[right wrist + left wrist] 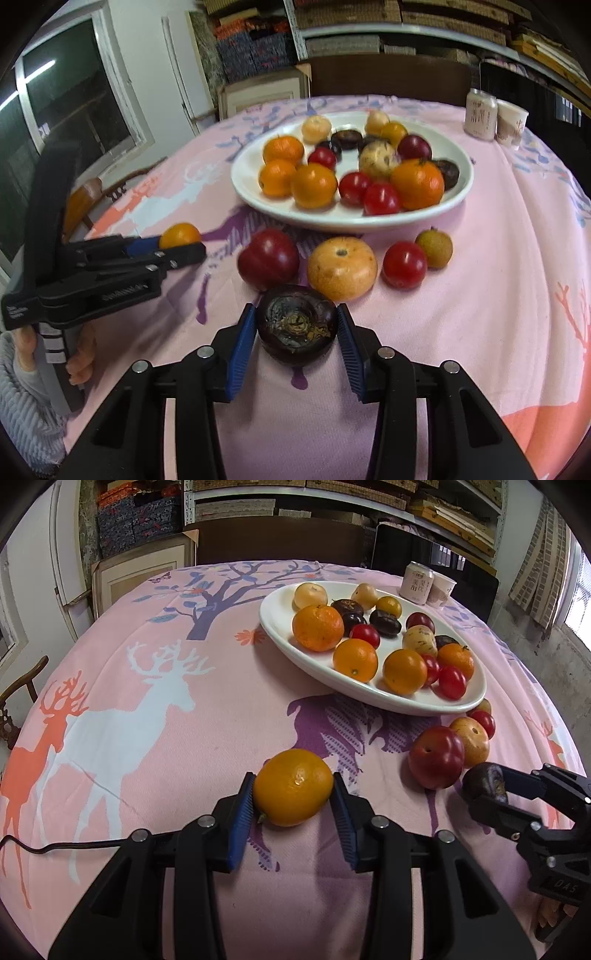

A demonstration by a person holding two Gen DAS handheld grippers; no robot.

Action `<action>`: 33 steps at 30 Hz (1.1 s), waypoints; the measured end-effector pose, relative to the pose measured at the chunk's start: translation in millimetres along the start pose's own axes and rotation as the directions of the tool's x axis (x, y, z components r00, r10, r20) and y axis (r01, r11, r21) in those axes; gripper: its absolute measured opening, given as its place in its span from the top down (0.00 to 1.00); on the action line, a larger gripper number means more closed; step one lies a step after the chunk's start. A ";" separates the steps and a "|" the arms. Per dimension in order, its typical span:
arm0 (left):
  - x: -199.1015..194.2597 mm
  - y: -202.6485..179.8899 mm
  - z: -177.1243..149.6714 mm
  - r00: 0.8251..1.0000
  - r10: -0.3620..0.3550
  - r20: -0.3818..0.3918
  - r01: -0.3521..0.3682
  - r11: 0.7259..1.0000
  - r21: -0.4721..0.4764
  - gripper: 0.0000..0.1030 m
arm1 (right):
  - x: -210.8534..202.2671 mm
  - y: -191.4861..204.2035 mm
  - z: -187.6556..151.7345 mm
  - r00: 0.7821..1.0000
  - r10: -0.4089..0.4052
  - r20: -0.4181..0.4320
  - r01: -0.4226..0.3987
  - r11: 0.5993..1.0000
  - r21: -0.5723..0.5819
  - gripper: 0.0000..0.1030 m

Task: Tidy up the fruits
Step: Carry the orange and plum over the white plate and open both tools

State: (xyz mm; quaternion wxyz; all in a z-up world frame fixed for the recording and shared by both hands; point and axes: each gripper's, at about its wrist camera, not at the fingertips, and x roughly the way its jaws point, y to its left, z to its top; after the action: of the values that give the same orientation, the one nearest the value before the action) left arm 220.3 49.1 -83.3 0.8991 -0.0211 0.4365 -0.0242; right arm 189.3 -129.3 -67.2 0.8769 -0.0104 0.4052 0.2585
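Note:
My left gripper (293, 779) is shut on a small orange (293, 788) low over the pink deer-print cloth; both blue pads press its sides. In the right wrist view my right gripper (295, 310) is shut on a dark purple-brown fruit (297, 325), with pads touching both flanks. The white oval plate (369, 698) beyond holds several oranges, red tomatoes, dark fruits and pale fruits. Loose on the cloth before the plate lie a red plum (267, 258), a pale orange fruit (341, 267), a red tomato (404, 264) and a small brownish fruit (434, 247).
A drink can (417, 581) and a paper cup (441, 589) stand behind the plate at the table's far right. A dark chair back (280, 541) rises past the far edge. A black cable (55, 845) crosses the cloth at left. A person's hand (79, 365) grips the left tool.

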 end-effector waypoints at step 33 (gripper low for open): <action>52.8 -14.5 171.4 0.991 0.028 0.132 -0.026 1.000 -0.018 0.61 | 28.2 -49.1 144.2 0.985 -0.083 0.151 0.074 0.995 0.064 0.57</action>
State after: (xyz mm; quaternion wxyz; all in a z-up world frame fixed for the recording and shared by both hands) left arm 387.3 34.2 -17.9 0.9262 -0.0240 0.3763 -0.0071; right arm 328.8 -126.4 0.0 0.9150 0.0189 0.3430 0.2118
